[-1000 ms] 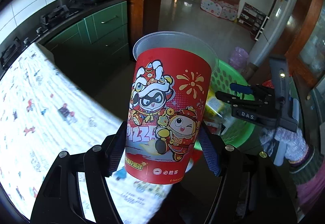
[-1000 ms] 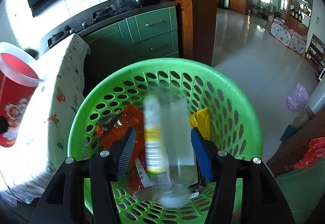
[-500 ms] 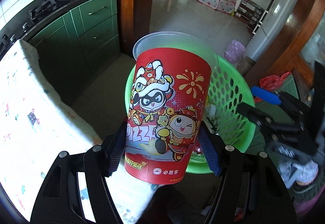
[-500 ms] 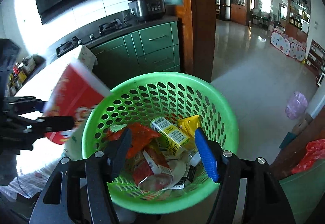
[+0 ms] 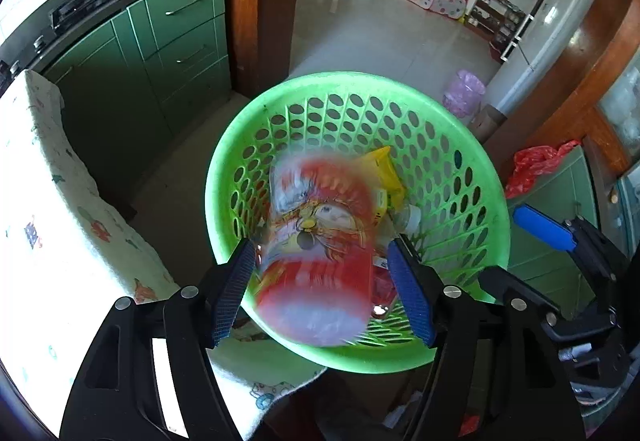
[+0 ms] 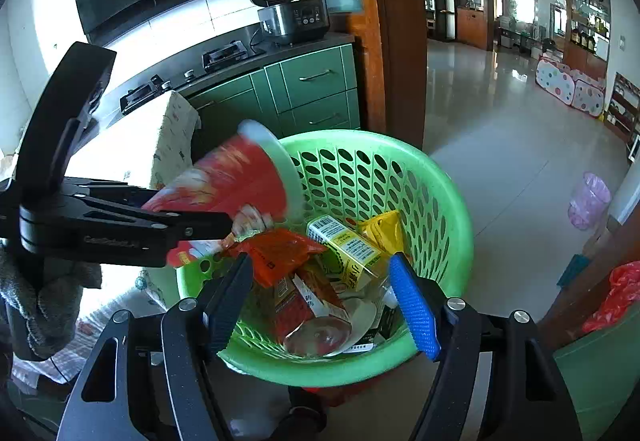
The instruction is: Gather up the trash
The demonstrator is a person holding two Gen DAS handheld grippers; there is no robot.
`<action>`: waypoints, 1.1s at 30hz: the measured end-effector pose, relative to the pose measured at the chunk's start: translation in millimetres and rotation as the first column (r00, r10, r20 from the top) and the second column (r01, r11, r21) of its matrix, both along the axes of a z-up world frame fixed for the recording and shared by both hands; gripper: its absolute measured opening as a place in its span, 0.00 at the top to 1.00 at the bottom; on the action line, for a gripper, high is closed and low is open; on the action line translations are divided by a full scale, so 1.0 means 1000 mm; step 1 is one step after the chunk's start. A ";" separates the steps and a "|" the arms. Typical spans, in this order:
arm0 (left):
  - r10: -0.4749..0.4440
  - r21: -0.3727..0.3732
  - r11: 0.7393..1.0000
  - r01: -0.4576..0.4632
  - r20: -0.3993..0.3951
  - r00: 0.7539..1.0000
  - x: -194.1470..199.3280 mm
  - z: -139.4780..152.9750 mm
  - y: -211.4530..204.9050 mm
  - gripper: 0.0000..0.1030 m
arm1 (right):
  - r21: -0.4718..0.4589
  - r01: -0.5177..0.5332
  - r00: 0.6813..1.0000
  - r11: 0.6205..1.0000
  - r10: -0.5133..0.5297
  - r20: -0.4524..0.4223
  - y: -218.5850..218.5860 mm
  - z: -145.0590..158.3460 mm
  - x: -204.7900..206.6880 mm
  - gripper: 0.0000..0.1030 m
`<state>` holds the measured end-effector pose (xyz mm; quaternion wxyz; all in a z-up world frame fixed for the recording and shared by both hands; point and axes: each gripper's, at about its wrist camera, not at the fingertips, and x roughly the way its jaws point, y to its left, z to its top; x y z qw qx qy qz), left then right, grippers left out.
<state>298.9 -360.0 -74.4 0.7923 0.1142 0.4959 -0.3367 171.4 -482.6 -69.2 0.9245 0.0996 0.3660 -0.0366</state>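
A red printed paper cup (image 5: pixel 320 249) is blurred and tipped between my left gripper's (image 5: pixel 322 289) parted fingers, over the green perforated basket (image 5: pixel 452 145). In the right wrist view the cup (image 6: pixel 236 185) leans mouth-first over the basket rim (image 6: pixel 448 201), beside the left gripper (image 6: pixel 200 225). The basket holds a yellow-green carton (image 6: pixel 348 249), a red wrapper (image 6: pixel 276 253), a yellow packet (image 6: pixel 380 229) and a clear bottle (image 6: pixel 320 333). My right gripper (image 6: pixel 324 305) is open and empty above the basket's near side.
A table with a patterned white cloth (image 5: pixel 48 225) lies left of the basket. Green kitchen cabinets (image 5: pixel 176 37) and a wooden door frame (image 5: pixel 264 1) stand behind. A red plastic bag (image 5: pixel 536 165) lies at the right. Open tiled floor (image 5: pixel 380 33) stretches beyond.
My left gripper moved over the basket and opened; the red cup tipped forward and is slipping out. The clear bottle dropped from my right gripper into the basket, and that gripper rose.
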 end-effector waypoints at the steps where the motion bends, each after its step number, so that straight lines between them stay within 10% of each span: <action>1: 0.001 -0.003 1.000 -0.001 0.000 1.000 0.000 0.000 0.000 0.34 | 0.004 -0.001 1.000 1.000 0.001 0.001 0.000 0.000 -0.001 0.33; 33: 0.225 -0.106 0.972 -0.209 0.165 0.960 -0.057 0.066 0.127 0.16 | 0.008 -0.008 0.996 1.000 0.007 0.086 0.053 0.030 -0.042 0.18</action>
